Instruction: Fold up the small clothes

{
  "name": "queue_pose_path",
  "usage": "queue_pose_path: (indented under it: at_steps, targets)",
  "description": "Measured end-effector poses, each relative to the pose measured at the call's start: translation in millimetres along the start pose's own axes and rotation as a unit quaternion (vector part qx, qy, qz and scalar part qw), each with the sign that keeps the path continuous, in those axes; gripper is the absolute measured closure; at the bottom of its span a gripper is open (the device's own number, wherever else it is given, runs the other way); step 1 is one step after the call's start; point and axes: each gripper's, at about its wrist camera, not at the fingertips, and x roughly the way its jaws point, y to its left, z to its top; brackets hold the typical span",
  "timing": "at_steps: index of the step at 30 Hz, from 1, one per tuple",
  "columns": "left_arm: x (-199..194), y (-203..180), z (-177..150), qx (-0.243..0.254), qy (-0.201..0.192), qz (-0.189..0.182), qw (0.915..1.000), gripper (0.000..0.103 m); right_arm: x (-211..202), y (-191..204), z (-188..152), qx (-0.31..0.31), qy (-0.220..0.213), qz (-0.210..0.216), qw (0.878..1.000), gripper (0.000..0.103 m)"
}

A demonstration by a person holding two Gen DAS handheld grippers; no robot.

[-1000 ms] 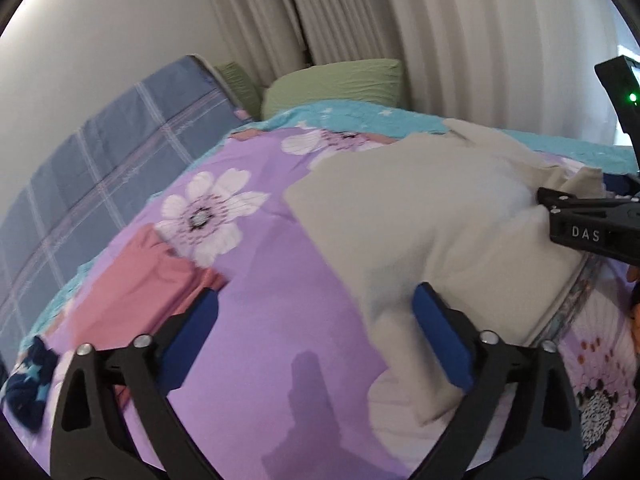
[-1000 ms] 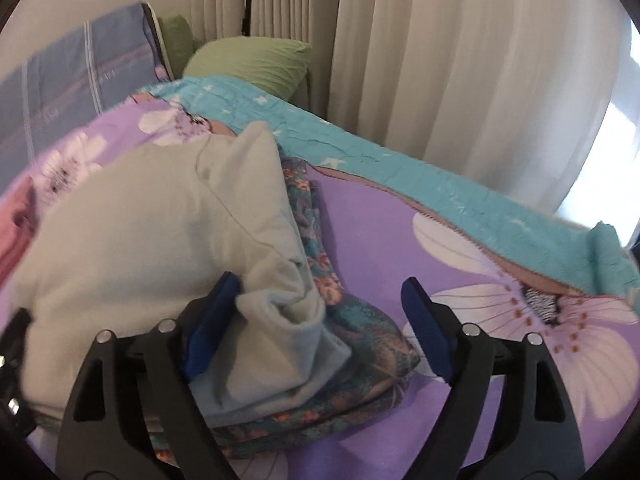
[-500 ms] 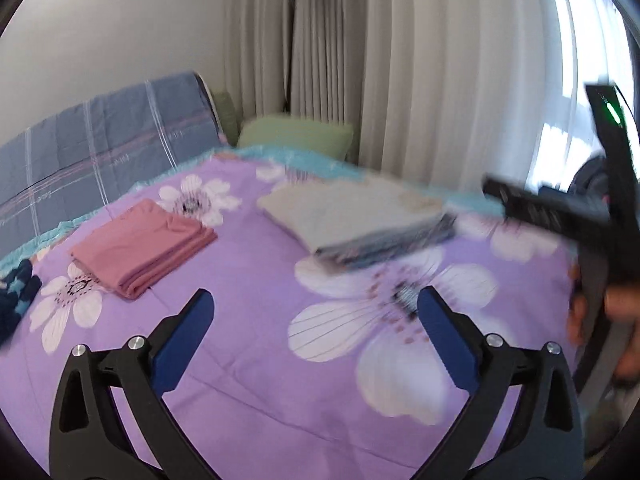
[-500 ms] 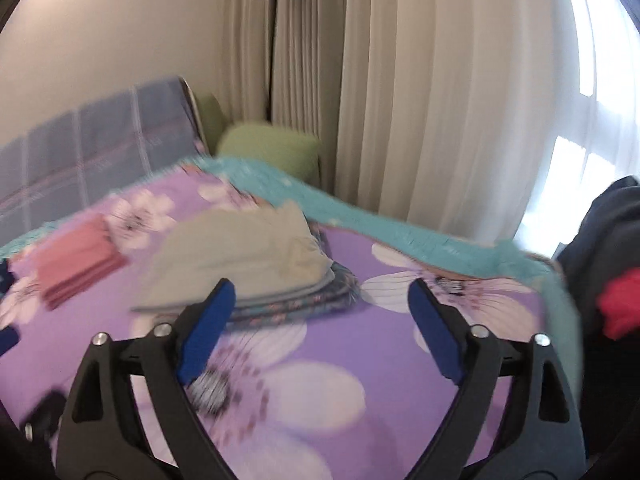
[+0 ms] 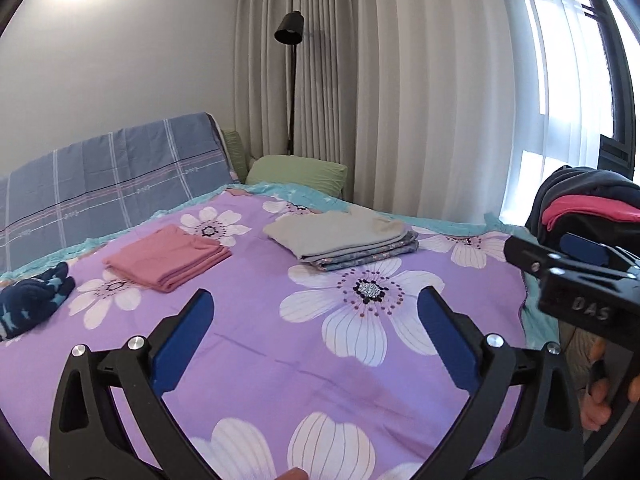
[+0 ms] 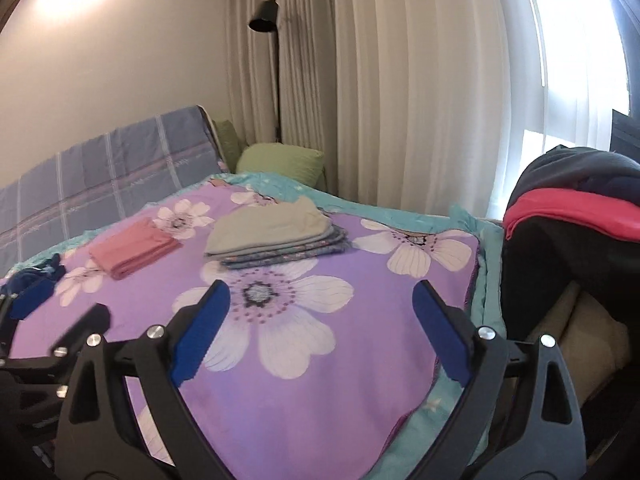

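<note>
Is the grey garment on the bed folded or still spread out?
Folded. The grey garment lies as a compact rectangle with stacked layered edges, on top of a folded patterned piece; neither pair of tongs touches it.

Purple bedspread (image 5: 256,344), white flower print, teal edge. Folded pink garment (image 5: 168,258). Grey garment (image 5: 340,232) atop blue floral one. Green pillow (image 5: 296,172). Blue plaid blanket (image 5: 108,184). Black lamp (image 5: 289,30).
</note>
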Motion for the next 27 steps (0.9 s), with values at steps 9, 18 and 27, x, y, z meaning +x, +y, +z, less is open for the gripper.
queue_pose_path:
  at_steps: [9,18,27]
  targets:
    - [-22.0,-1.8,-2.5,-0.003,0.028,0.003,0.9996,0.001,-33.4,19.9,-4.3,-0.028,-0.007,0.021,0.999,0.009]
    - [-32.2,-10.2,-3.0,0.007,0.021,0.009,0.9997,0.001,-41.3,21.2,-5.6,-0.035,-0.009,0.018,0.999,0.009]
    - [-39.5,-11.6,-7.0,0.016,0.007,0.018,0.9997,0.001,-40.5,19.8,-8.4,-0.034,-0.008,0.011,0.999,0.009]
